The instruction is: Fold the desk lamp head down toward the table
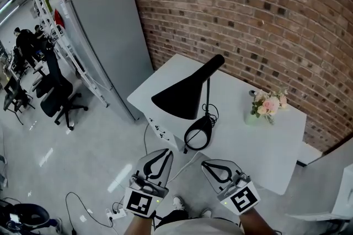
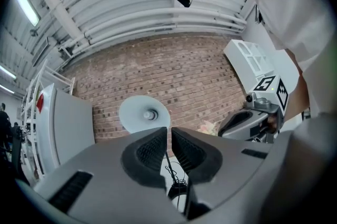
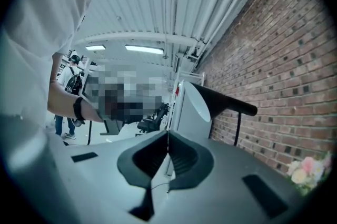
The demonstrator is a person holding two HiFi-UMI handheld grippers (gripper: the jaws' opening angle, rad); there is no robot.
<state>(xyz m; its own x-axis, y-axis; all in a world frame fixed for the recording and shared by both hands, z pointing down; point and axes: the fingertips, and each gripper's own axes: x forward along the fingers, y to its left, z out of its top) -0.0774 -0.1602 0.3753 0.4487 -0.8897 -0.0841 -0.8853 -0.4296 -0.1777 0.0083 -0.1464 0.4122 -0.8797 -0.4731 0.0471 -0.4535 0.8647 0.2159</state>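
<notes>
A black desk lamp stands on the white table [image 1: 265, 145]. Its cone head [image 1: 182, 97] tilts up on a thin stem above a ring base [image 1: 198, 133]. My left gripper [image 1: 166, 153] and right gripper [image 1: 206, 164] hang side by side in front of the table's near edge, apart from the lamp, both shut and holding nothing. The left gripper view looks into the lamp head [image 2: 144, 114] past the shut left gripper [image 2: 170, 133]. In the right gripper view the lamp head [image 3: 213, 103] shows from the side beyond the shut right gripper [image 3: 168, 135].
A small vase of pink flowers [image 1: 268, 104] stands at the table's right, near the brick wall [image 1: 248, 13]. A grey partition panel [image 1: 110, 35] stands left of the table. Office chairs [image 1: 58, 99] are farther left. Cables and a power strip [image 1: 116, 212] lie on the floor.
</notes>
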